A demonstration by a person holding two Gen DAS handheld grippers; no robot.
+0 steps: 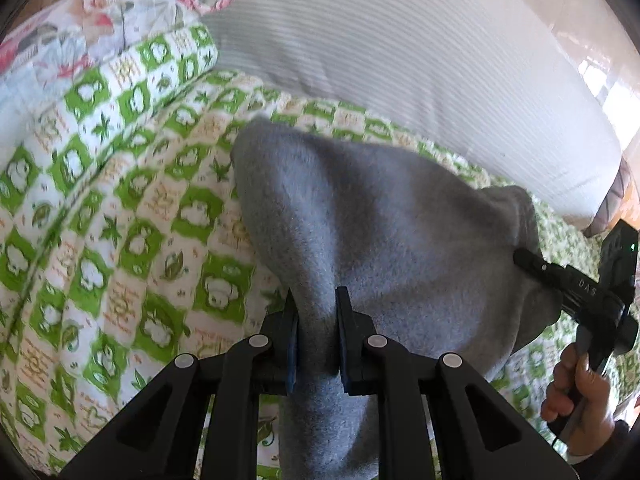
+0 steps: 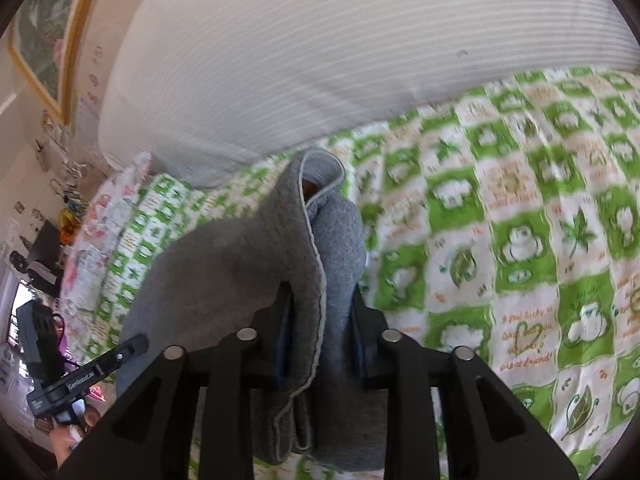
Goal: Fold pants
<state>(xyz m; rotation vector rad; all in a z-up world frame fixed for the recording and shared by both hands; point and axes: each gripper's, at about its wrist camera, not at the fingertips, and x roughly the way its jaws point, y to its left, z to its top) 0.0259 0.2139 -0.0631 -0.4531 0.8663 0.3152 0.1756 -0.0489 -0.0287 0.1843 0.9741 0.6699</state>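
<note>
1. The left gripper (image 1: 316,312) is clamped on a bunched fold of the grey fleece pants (image 1: 360,220).
2. The right gripper (image 2: 322,312) pinches a thick hemmed fold of them.
3. The pants hang above a green-and-white patterned bedspread (image 2: 520,240), near a striped white pillow (image 2: 320,60).

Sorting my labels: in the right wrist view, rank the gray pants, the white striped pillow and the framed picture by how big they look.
1. Pillow
2. Pants, though they hang nearest the camera, so their size is exaggerated
3. Picture, far off at the edge
</note>
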